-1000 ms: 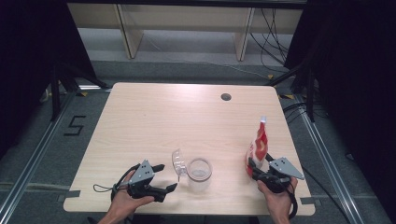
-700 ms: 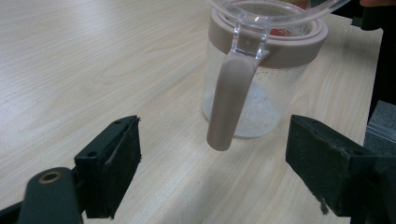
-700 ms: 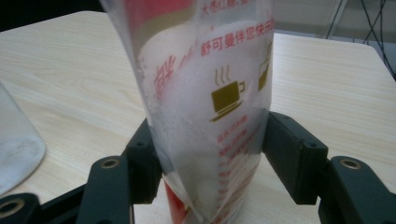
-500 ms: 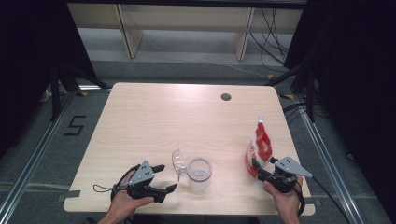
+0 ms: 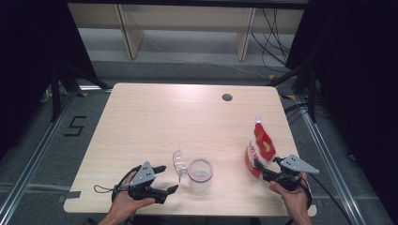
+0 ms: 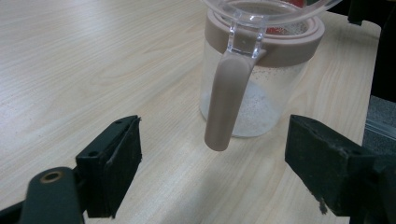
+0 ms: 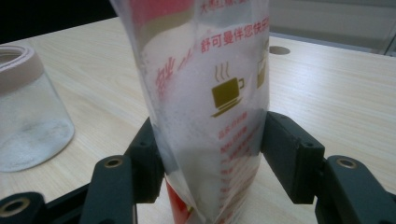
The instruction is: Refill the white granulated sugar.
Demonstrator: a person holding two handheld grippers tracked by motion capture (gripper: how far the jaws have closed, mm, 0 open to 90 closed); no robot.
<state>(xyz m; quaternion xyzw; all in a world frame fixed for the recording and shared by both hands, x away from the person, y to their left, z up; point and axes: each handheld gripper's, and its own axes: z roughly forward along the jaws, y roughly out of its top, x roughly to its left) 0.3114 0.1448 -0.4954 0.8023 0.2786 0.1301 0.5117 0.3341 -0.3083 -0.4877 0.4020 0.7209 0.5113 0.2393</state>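
Note:
A red and white pouch [image 5: 259, 145] stands upright near the table's right front. My right gripper [image 5: 261, 169] is shut on its lower part. Its jaws have just been closing, and in the right gripper view both pads [image 7: 287, 154] press the pouch [image 7: 210, 93]. A clear jar [image 5: 200, 174] with a brown rim stands at the front middle, its clear lid [image 5: 179, 164] flipped open to the left. My left gripper [image 5: 170, 178] lies open just left of the jar. In the left gripper view the jar's brown handle [image 6: 229, 98] hangs between the wide-apart jaws, untouched.
The light wooden table [image 5: 164, 117] has a small round cable hole [image 5: 227, 97] at the back right. Its edges drop to a dark floor with metal rails. The jar [image 7: 28, 116] stands to the pouch's left in the right gripper view.
My right gripper has shifted a little to the right at the pouch's base, and the pouch now shows a broader face. The left gripper has stayed put.

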